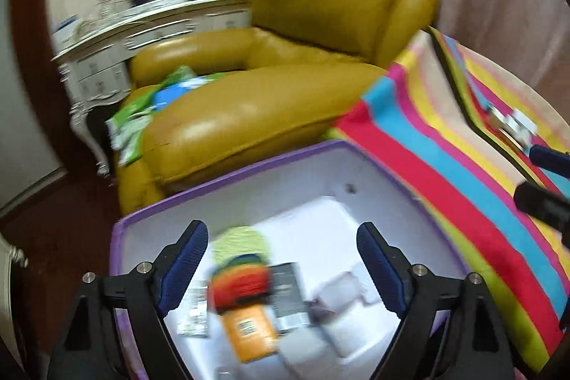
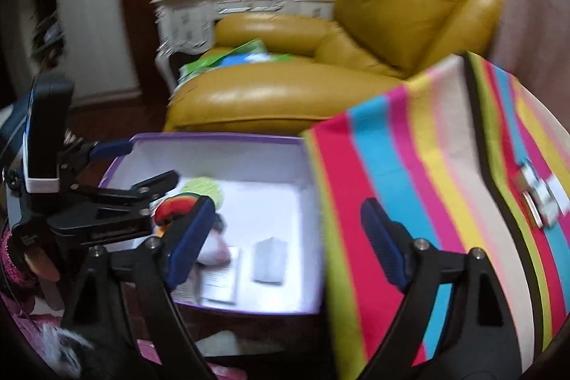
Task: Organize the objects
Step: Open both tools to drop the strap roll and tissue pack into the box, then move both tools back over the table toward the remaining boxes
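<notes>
The open box [image 1: 228, 173], white inside with a purple rim, fills the lower centre of the left wrist view and sits at centre left of the right wrist view [image 2: 213, 139]. Its floor holds a loose pile: an orange packet [image 1: 249, 326] with a red, multicoloured top, a pale green round item [image 1: 238, 237], a dark rectangular card [image 1: 288, 287], and several white and grey flat packets [image 2: 267, 259]; motion blur hides finer detail. The left gripper [image 1: 281, 269] hangs above the box interior with its blue-padded fingers [image 1: 185, 266] spread wide; the orange packet appears between them in the picture, but neither pad touches it, so the grip is released. The right gripper [image 2: 288, 244] is likewise spread apart and holds nothing; its left finger overlaps the near right part of the box, its right finger lies over the striped cloth [image 2: 409, 166]. That cloth, banded in red, blue, yellow, pink and green, rises along the right wall of the box and fills the right of both views, bearing a small white and metallic object [image 2: 538, 198]. A mustard leather armchair [image 1: 302, 59] stands just behind the far rim, with green and blue packaging [image 1: 156, 98] on its seat. A white ornate console [image 1: 117, 34] occupies the upper left. The far right corner of the box floor is bare.
</notes>
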`<action>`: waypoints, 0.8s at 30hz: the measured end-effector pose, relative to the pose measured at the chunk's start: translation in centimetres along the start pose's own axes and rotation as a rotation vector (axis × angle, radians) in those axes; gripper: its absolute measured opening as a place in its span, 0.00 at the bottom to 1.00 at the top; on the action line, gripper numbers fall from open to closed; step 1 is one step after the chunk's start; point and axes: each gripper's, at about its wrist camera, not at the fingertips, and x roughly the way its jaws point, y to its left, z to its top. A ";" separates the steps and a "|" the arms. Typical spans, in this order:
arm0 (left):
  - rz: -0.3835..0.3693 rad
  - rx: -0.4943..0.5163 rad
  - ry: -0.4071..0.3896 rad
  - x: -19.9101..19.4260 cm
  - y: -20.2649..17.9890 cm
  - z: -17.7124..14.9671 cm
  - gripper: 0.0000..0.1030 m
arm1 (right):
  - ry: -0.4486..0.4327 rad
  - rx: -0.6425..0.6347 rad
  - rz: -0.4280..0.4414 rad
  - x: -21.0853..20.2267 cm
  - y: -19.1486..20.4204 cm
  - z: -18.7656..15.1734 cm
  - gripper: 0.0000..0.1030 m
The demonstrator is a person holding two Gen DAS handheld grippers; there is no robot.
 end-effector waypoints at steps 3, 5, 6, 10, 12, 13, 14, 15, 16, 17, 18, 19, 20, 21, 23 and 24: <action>-0.129 0.077 0.064 0.7 -4.8 0.9 0.84 | 0.005 0.126 -0.077 -1.1 -5.1 -1.8 0.88; -0.224 0.121 0.095 1.0 -8.0 1.3 0.84 | 0.010 0.211 -0.130 -2.0 -8.4 -3.5 0.88; -0.268 0.143 0.106 1.3 -9.7 1.5 0.84 | 0.013 0.244 -0.153 -2.5 -9.9 -4.1 0.88; -0.372 0.230 0.072 2.9 -17.2 3.2 0.84 | 0.023 0.348 -0.246 -4.2 -15.1 -7.1 0.88; -0.432 0.238 0.065 4.7 -20.7 4.4 0.84 | 0.038 0.401 -0.300 -4.8 -18.0 -8.8 0.88; -0.461 0.247 0.072 5.7 -22.4 4.8 0.84 | 0.044 0.420 -0.316 -5.0 -19.0 -9.5 0.88; -0.471 0.260 0.086 7.1 -24.4 5.2 0.84 | 0.052 0.441 -0.333 -5.1 -20.0 -10.2 0.88; -0.475 0.268 0.096 8.1 -25.9 5.6 0.84 | 0.066 0.468 -0.358 -5.1 -21.6 -11.2 0.88; -0.480 0.278 0.107 9.5 -27.5 6.0 0.84 | 0.077 0.484 -0.369 -5.1 -22.6 -11.8 0.88; -0.479 0.292 0.116 10.7 -29.1 6.4 0.84 | 0.090 0.508 -0.381 -5.0 -23.9 -12.4 0.88; -0.472 0.305 0.117 11.8 -30.3 6.8 0.84 | 0.093 0.528 -0.386 -5.3 -25.0 -13.0 0.88; -0.466 0.324 0.112 12.7 -31.4 7.2 0.84 | 0.095 0.543 -0.390 -5.2 -26.0 -13.4 0.88; -0.461 0.343 0.104 13.6 -32.5 7.7 0.84 | 0.096 0.559 -0.395 -5.2 -26.9 -13.7 0.88; -0.458 0.352 0.101 14.0 -32.9 7.9 0.84 | 0.097 0.582 -0.399 -5.0 -28.2 -13.9 0.88; -0.449 0.365 0.105 15.5 -33.9 8.7 0.84 | 0.093 0.617 -0.395 -5.1 -29.9 -14.4 0.88; -0.446 0.362 0.116 16.0 -34.0 8.9 0.84 | 0.092 0.634 -0.394 -4.6 -31.0 -14.3 0.88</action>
